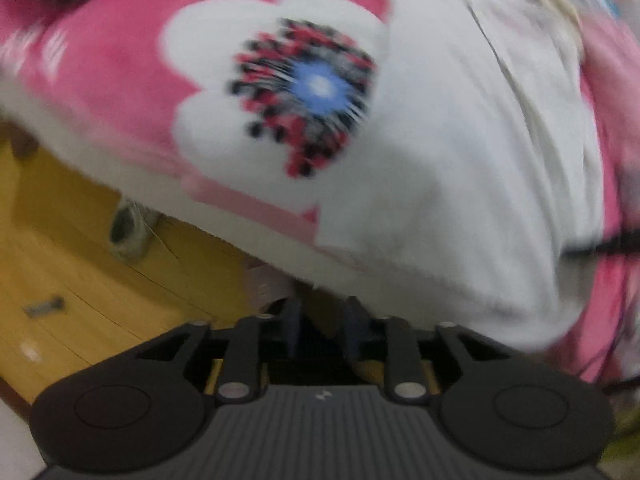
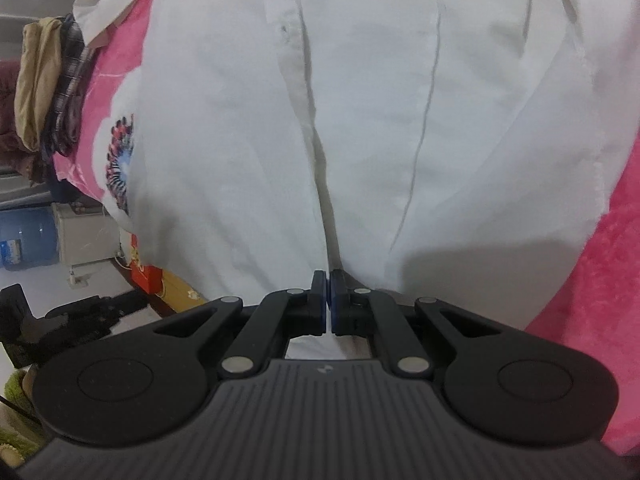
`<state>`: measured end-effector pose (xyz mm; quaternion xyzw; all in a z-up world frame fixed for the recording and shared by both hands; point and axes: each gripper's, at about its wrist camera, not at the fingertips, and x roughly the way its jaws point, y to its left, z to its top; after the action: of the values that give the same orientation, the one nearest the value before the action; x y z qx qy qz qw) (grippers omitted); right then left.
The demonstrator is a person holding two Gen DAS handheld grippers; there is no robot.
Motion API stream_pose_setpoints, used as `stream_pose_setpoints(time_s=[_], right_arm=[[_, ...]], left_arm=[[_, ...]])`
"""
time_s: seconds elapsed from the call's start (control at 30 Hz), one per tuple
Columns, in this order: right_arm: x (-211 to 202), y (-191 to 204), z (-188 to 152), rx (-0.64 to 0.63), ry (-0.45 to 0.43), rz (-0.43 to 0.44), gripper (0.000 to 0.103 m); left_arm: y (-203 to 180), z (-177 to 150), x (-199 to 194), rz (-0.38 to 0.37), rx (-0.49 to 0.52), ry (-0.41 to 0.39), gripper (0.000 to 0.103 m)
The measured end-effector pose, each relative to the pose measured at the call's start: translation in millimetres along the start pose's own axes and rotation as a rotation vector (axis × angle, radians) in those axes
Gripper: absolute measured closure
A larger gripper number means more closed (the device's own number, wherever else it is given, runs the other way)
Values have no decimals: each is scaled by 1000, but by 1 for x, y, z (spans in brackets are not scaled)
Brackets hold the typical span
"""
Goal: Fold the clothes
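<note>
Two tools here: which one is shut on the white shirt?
The right tool: its blue pads meet, pinching the white shirt at its near edge. The left tool stands parted, nothing clamped between its fingers.

1. The left gripper (image 1: 320,320) is built of matte black plastic, with a ribbed grey housing and silver pivot pins.
2. The right gripper (image 2: 328,300) is built alike; blue pads (image 2: 323,306) are fitted inside its fingers.
</note>
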<state>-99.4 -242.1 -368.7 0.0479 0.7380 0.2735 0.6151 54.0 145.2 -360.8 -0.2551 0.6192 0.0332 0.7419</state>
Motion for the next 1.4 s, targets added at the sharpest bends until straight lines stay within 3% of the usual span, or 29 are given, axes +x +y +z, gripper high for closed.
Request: stream_pose_setpoints(time_s=[0.1,0.2,0.27,0.37,0.4,0.43,0.6,0.9,1.0,1.23,1.4], right_arm=[[1,-1,4,18,-1,7,99],[0,-2,5,47,0,53,98],[4,1,6,44,5,50,98],[11,5,7,26,10,37,98],[14,6,7,17,13,32,98],[16,8,7,7,15,24,100],[9,17,2,-18,19,40,103],[-4,21,-11,-4,71,82,103],[-7,26,-16,11,87,115,103],[8,17,-20,-37,129,-5,103],[8,16,-18,-46,115,-21,103]], left_arm=[[20,7,1,-73,-103,-36,54],[25,13,10,-121,-119,-20,53],[23,11,18,-137,-105,1,59],[17,8,28,-134,-66,48,82],[14,7,29,-122,-53,60,95],[12,5,30,-109,-39,71,99],[11,-6,13,-110,-22,97,102],[31,-36,-22,-168,-104,116,103],[36,-39,-21,-148,-85,124,103],[37,-45,-11,-146,-64,143,103],[36,-51,-9,-123,-34,151,103]])
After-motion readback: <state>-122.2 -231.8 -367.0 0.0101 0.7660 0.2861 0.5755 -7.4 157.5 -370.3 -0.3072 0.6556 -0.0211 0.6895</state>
